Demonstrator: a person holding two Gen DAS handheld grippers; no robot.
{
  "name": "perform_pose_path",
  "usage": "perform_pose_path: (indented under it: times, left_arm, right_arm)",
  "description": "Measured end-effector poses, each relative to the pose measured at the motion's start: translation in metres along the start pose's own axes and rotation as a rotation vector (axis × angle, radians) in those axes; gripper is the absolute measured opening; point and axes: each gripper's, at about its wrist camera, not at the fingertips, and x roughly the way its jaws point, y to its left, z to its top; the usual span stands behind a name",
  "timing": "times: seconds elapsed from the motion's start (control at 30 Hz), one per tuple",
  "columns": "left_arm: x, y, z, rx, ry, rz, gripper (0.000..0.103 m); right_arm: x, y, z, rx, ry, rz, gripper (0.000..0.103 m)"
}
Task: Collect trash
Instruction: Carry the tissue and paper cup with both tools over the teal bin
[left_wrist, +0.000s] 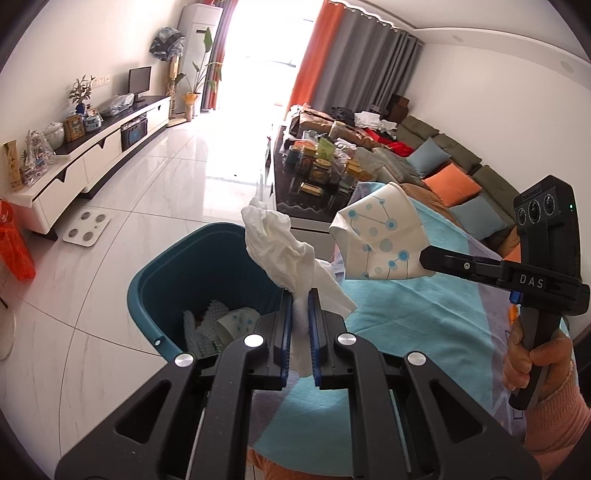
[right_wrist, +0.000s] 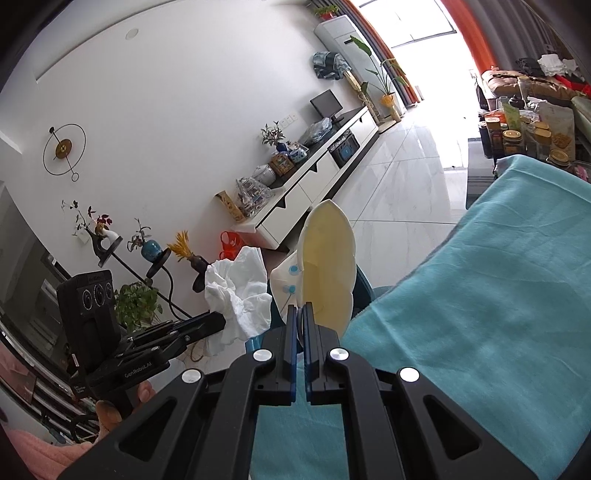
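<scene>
Crumpled white tissue (left_wrist: 280, 243), clamped low between the narrow fingers of the left gripper (left_wrist: 298, 325), hangs above the near rim of the teal bin (left_wrist: 155, 273); a squashed paper cup (left_wrist: 380, 236) with blue dot print is pinched flat by the fully closed right gripper (right_wrist: 300, 332) just beside it, over the edge of the turquoise blanket (right_wrist: 480, 295). Judged step: carry both pieces over the bin mouth and let go. To do it well, bring each piece clear of the rim before the fingers part, so nothing drops onto the floor (left_wrist: 155, 192). Count: one tissue and one cup held; inside the bin, one similar cup and at least one white netted piece; one bin; two grippers.
</scene>
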Motion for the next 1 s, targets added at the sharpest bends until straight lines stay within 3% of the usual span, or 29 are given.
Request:
perform_pose_path:
  times: [0.63,1.0]
  left_arm:
    - [0.034,0.03,-0.002,-0.043,0.057,0.068,0.009]
    - [0.065,0.029,-0.005,-0.062,0.099,0.093,0.009]
  right_arm:
    - [0.055,0.017,0.006,-0.01,0.084,-0.042,0.002]
    - [0.086,0.025,0.008,-0.015,0.142,-0.061,0.002]
